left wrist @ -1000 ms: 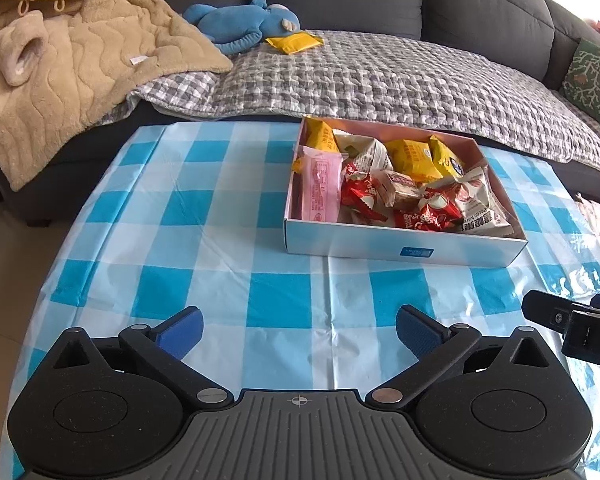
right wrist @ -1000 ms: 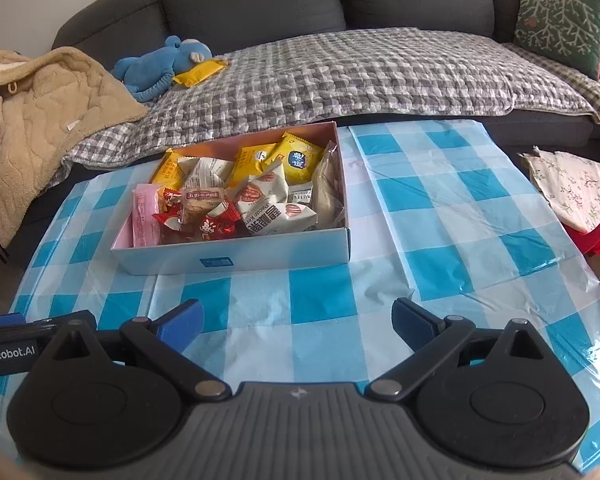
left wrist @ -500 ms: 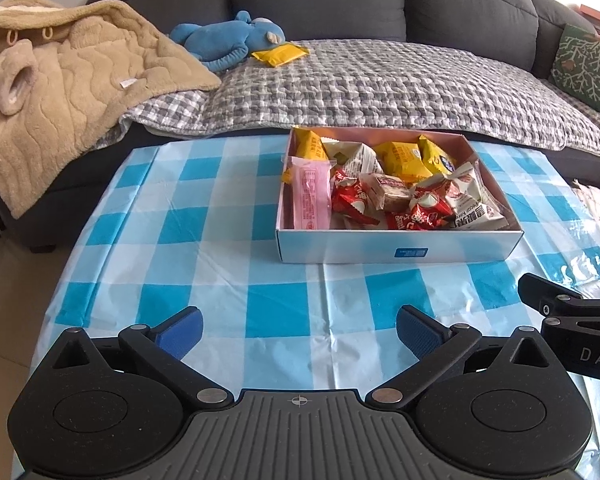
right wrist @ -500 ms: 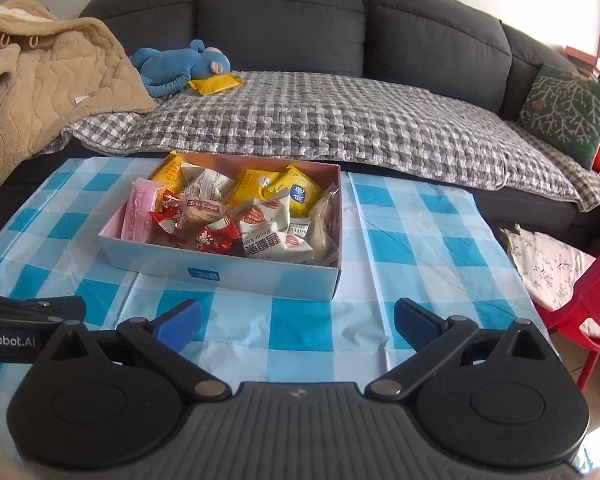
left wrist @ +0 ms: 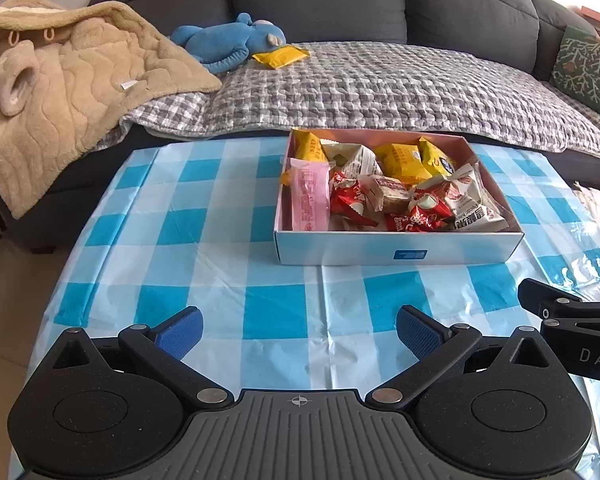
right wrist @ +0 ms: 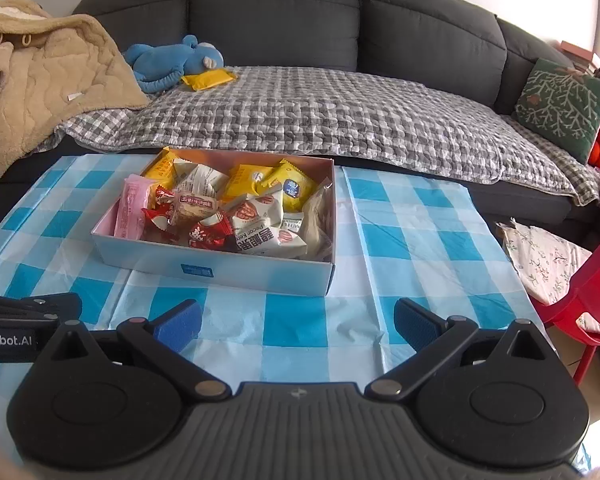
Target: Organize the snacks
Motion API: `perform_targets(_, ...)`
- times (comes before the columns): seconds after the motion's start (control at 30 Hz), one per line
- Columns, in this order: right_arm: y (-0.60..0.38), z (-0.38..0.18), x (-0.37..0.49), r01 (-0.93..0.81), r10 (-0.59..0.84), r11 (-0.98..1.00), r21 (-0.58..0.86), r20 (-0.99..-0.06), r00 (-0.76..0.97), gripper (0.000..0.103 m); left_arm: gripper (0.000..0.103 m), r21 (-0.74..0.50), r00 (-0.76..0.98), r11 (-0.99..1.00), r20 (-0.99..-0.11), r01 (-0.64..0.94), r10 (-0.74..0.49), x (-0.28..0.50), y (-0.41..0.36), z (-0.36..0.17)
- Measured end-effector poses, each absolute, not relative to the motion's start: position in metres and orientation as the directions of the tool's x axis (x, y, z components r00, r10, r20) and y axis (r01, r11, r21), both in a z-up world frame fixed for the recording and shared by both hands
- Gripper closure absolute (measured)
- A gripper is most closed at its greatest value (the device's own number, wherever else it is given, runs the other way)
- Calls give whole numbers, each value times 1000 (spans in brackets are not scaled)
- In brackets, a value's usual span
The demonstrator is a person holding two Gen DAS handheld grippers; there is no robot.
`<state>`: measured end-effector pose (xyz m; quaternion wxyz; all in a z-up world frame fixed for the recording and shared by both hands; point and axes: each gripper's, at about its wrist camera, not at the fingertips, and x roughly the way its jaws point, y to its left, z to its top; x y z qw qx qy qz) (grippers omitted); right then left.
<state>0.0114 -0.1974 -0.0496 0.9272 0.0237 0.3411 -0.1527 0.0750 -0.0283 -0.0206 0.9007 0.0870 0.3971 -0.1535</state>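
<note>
A shallow box point(left wrist: 380, 250) point(right wrist: 236, 270) full of wrapped snacks stands on the blue-checked table. It holds a pink packet point(left wrist: 310, 200) point(right wrist: 130, 208), red packets point(left wrist: 350, 200), yellow packets point(left wrist: 400, 160) point(right wrist: 292, 186) and white packets point(right wrist: 260, 236). My left gripper point(left wrist: 299, 332) is open and empty, low over the table in front of the box. My right gripper point(right wrist: 297, 325) is open and empty, also in front of the box. The right gripper's body shows at the left view's right edge point(left wrist: 572, 320). A yellow packet point(left wrist: 280, 56) point(right wrist: 208, 78) lies on the sofa.
A dark sofa point(right wrist: 340, 32) with a grey checked blanket point(left wrist: 380, 92) runs behind the table. On it lie a blue plush toy point(left wrist: 228, 42), a beige fleece coat point(left wrist: 60, 92) and a green cushion point(right wrist: 560, 104). A red chair point(right wrist: 592, 300) stands at the table's right.
Both grippers have drawn back and levelled; the box now sits a little farther off and more of the sofa shows. Both stay open and empty.
</note>
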Motion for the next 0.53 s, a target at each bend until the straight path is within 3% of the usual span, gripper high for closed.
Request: perform_targets(0.53,-197,-51,12,298,-261,953,-56,-649,714,0,0,17,619,940,-757,340,-210,77,-29,-23)
